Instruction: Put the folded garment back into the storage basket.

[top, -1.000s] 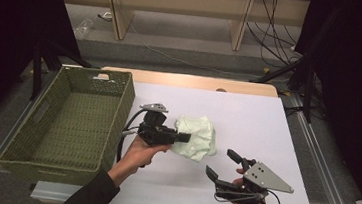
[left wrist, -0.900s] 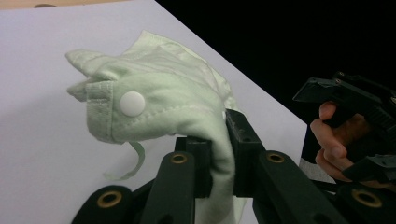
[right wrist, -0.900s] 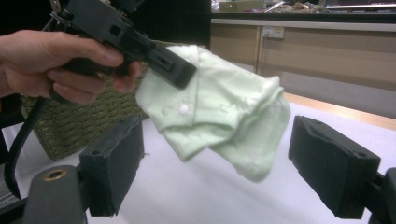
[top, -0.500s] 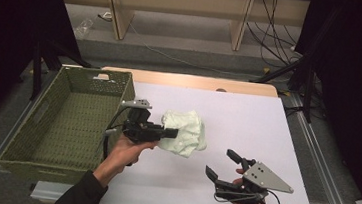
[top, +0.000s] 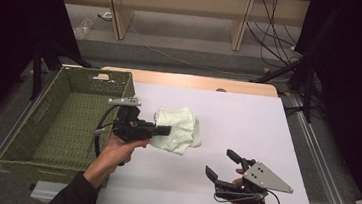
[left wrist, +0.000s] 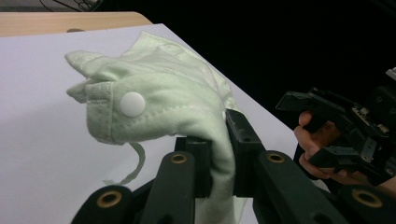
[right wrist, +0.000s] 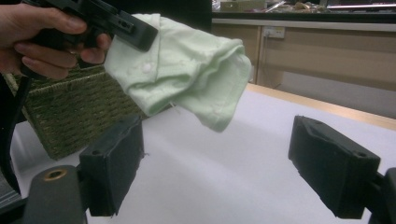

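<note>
A pale green folded cloth [top: 179,129] with a white snap button [left wrist: 131,103] hangs lifted off the white table [top: 247,123]. My left gripper [top: 163,130] is shut on one edge of it, the cloth [left wrist: 154,102] pinched between the two black jaws. From the right gripper view the cloth [right wrist: 187,65] hangs in the air ahead, held by the other hand. Near the table's front edge my right gripper [top: 223,165] stands open with nothing between its fingers [right wrist: 112,163], resting low by the table.
A green woven basket [top: 32,138] stands at the left of the table, beside the left hand. Its wall [right wrist: 79,112] shows behind the cloth. Wooden furniture legs and cables lie on the floor beyond the table's far edge.
My left gripper has carried the cloth leftward toward the basket and lifted it off the table. The right gripper has stayed in place, open.
</note>
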Available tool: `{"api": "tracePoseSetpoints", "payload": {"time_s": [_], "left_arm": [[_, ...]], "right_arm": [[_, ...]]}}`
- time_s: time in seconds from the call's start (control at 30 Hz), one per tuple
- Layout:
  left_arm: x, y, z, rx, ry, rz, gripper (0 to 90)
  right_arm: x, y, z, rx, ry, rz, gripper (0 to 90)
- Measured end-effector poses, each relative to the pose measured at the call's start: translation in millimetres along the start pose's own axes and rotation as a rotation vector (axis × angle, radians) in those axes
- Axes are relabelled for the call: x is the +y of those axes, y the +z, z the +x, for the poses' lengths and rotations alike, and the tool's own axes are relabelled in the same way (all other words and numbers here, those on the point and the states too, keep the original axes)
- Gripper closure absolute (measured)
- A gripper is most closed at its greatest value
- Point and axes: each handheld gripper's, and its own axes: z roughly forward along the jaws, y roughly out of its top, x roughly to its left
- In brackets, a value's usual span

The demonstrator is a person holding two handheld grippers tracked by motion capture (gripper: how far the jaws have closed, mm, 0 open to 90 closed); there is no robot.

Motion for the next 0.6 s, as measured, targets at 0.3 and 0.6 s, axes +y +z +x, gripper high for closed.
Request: {"api": "tracePoseSetpoints", "payload": {"time_s": [0.3,0.6], "left_arm": [[1.2,-13.2,1.6,0.007,-0.011,-0.019,80.5],[4.5,-33.3,3.1,0.012,-0.016,-0.053,80.4]], "right_arm": [[0.3,-0.4,0.5,0.001,0.0,0.001,19.1],[0.1,0.3,0.7,0.001,-0.002,0.0,19.1]]}}
